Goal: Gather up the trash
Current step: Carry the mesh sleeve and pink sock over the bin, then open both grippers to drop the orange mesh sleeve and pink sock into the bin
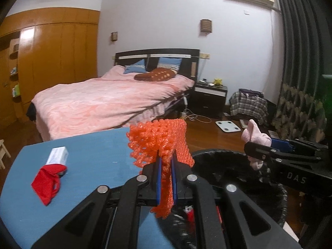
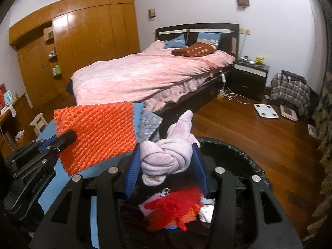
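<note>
Clamped in the left gripper (image 1: 166,174), orange foam net (image 1: 160,143) stands upright while the right gripper (image 2: 166,166) grips a knotted pink sock (image 2: 168,155) above the bin (image 2: 249,166).

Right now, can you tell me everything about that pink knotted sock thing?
The pink sock looks soft, fuzzy and pale pink, tied into a chunky knot with one end sticking up and another hanging down. The right gripper has its blue-padded jaws closed on the knot's sides, holding it in the air above the black bin, which already has red and white scraps inside.
</note>
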The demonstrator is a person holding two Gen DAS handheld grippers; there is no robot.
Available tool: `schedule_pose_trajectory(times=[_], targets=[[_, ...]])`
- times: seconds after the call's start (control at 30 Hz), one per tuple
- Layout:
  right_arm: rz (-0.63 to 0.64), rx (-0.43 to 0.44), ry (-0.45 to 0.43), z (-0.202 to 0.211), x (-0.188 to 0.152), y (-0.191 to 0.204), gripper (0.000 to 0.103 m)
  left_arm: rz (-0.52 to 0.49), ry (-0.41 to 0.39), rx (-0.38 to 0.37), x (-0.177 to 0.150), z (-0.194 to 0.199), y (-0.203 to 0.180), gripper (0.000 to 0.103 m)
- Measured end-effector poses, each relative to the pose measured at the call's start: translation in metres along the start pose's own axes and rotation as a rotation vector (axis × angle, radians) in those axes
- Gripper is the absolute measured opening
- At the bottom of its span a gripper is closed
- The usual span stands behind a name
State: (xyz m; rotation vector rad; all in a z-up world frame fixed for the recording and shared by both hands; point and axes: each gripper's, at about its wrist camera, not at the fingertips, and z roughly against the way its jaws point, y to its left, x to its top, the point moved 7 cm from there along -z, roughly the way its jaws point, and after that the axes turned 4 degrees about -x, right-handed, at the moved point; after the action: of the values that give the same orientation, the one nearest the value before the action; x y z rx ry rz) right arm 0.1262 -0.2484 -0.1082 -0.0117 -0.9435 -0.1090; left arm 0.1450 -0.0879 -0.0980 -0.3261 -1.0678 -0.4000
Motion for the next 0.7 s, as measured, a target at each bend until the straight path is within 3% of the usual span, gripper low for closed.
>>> schedule_pose_trajectory(times=[0.37, 0.7], targets=[[-0.057, -0.084, 0.034, 0.000, -0.027, -0.051, 0.046, -0.055, 0.061, -0.086, -0.011, -0.023, -0.045, 0.008], [-0.077, -0.108, 0.065, -0.012, -0.041, -0.066, 0.047, -0.067, 0.105, -0.110, -0.023, -0.039, -0.058, 0.008]])
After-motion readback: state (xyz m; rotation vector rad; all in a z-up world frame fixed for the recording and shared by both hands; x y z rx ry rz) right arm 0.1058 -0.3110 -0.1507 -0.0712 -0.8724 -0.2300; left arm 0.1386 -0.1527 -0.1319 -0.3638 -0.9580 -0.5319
